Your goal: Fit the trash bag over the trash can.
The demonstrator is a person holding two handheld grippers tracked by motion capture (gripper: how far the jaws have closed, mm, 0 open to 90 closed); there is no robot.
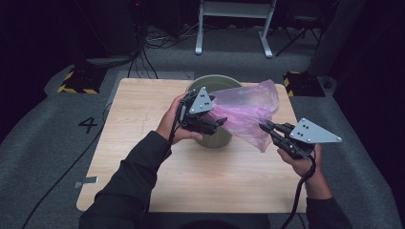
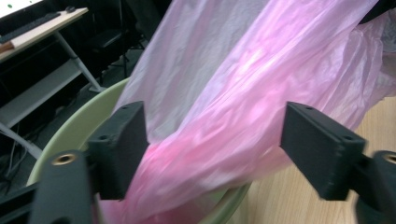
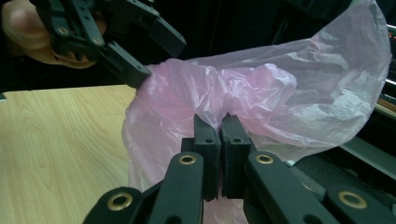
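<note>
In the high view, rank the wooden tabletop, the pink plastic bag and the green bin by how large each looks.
1. Wooden tabletop, by far the largest.
2. Pink plastic bag.
3. Green bin, though the bag and the left gripper hide much of it, so its rank below the bag is unsure.

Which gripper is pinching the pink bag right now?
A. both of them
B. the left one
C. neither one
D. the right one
D: the right gripper has its jaws shut on a fold of the pink bag, while the left gripper stands open with the bag loose between its jaws over the green bin.
</note>
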